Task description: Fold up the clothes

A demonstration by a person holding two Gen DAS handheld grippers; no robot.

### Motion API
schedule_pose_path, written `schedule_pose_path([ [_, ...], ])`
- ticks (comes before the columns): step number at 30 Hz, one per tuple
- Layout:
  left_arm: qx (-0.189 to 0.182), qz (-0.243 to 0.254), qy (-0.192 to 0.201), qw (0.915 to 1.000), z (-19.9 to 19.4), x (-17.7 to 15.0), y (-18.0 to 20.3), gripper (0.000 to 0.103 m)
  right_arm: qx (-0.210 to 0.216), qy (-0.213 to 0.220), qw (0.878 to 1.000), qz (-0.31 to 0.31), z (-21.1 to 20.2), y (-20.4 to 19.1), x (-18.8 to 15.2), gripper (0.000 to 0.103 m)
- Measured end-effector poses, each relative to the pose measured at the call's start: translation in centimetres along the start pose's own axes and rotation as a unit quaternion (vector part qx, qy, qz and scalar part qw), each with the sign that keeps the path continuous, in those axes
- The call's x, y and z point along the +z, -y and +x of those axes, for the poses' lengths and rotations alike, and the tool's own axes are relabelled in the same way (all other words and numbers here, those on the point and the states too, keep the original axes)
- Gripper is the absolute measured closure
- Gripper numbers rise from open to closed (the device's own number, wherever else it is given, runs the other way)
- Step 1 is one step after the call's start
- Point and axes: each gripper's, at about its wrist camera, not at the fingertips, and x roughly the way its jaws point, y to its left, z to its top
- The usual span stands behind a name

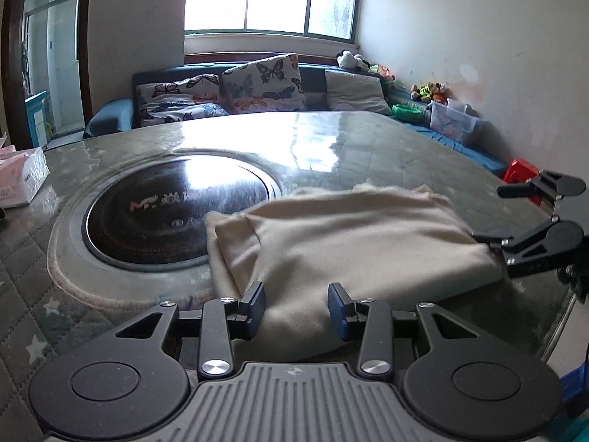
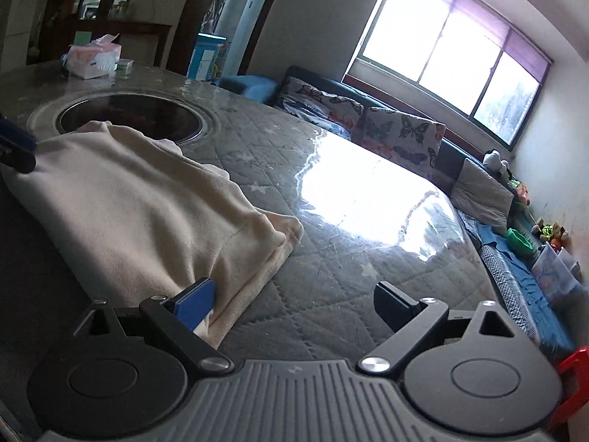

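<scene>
I saw the cream cloth [image 1: 353, 243] lying folded on the tabletop [image 1: 368, 147], low and right of the middle in the left view, with one corner over the round dark plate [image 1: 176, 213] sunk in the top. My left tool [image 1: 296, 307] sat at the near edge of the cloth. Its two blue fingers stood partly apart with cloth between them, but I could not tell if they pinched it. My right tool [image 2: 294, 305] was spread wide. Its left finger [image 2: 195, 305] touched the near corner of the cloth and the other stood over bare tabletop, so it held nothing.

I judged that one fold was done and I was getting ready for the next. Next, both tools would need to close on the near edge, lift it together and carry it over evenly.
</scene>
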Motion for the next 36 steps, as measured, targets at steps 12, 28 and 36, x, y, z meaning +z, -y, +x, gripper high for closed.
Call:
schedule_pose_path([
  [12, 0.029, -0.036, -0.03, 0.9985, 3.3, 2.6, -3.4, 0.081, 0.073, 0.045, 0.996, -0.012, -1.7, -2.1, 4.1, 0.009],
  [28, 0.02, -0.058, -0.042, 0.9972, 4.6, 3.0, -4.3, 0.098, 0.145, 0.033, 0.988, -0.03, 0.6, -5.6, 4.4, 0.009],
  [36, 0.066, 0.015, -0.014, 0.9976, 4.5, 2.3, -3.0, 0.1, 0.144, 0.024, 0.989, -0.03, 1.2, -5.7, 3.9, 0.008],
])
